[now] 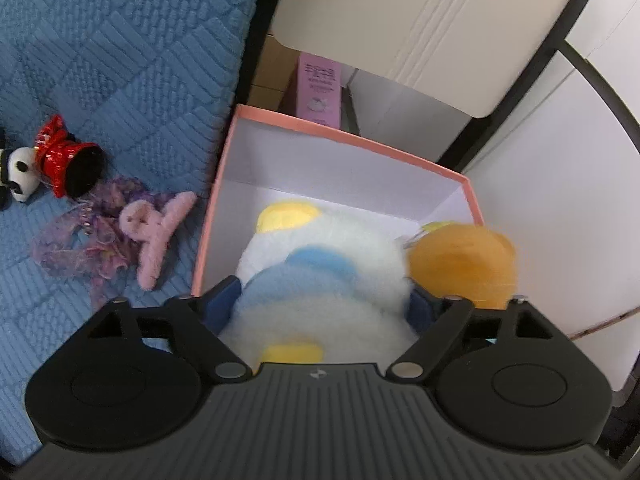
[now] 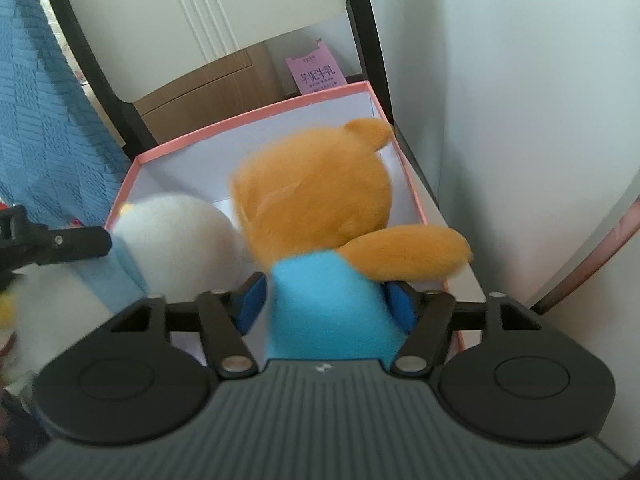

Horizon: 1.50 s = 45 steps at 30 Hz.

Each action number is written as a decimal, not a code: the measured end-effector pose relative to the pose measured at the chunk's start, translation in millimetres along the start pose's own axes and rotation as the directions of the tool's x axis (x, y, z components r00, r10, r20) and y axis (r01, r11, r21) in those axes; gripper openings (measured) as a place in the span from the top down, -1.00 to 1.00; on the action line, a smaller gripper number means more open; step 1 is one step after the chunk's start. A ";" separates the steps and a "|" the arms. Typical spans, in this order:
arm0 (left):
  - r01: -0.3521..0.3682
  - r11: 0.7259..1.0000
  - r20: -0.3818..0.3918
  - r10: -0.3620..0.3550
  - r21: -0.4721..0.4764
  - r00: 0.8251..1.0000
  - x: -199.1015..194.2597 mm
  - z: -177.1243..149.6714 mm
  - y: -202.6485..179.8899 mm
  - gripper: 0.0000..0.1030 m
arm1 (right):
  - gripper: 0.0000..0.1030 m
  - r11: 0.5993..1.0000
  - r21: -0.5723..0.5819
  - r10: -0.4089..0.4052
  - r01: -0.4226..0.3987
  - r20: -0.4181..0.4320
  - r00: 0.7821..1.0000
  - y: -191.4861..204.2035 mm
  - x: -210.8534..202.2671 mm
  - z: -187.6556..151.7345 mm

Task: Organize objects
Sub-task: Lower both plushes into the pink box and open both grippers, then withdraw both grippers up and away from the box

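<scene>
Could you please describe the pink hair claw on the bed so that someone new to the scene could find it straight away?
Start at the blue quilted bedspread left of the pink-rimmed white cardboard box. Near the box's left wall lies a small heap of accessories. The fuzzy pink plush hair claw is the item closest to the box, resting against a wispy purple scrunchie; unlike the sequinned red mini top hat behind it, it is soft, pale pink and two-pronged.
</scene>
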State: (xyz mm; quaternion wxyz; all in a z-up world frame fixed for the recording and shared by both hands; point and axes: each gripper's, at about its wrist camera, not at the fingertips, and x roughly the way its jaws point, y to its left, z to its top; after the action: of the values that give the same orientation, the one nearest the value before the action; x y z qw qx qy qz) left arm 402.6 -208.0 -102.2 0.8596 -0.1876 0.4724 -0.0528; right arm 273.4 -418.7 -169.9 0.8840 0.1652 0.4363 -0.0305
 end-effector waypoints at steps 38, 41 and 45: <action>0.071 0.989 0.253 -0.102 0.127 0.962 -226.1 -15.5 89.6 -0.80 | -0.67 0.984 -0.140 0.133 -0.114 0.132 0.982 166.1 -134.7 -29.8; 0.062 0.989 0.271 -0.097 0.134 0.958 -237.3 -19.1 104.6 -0.80 | -0.67 0.982 -0.150 0.138 -0.117 0.138 0.981 180.8 -137.2 -38.0; 0.064 0.989 0.277 -0.099 0.133 0.956 -246.3 -24.8 124.7 -0.80 | -0.67 0.980 -0.158 0.141 -0.119 0.139 0.980 198.7 -138.0 -51.3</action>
State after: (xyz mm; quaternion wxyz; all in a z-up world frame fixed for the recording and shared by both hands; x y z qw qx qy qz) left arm 236.2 -33.6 34.5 0.9252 -0.1593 0.3324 -0.0900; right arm 188.5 -227.3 -38.3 0.9241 0.1241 0.3583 0.0478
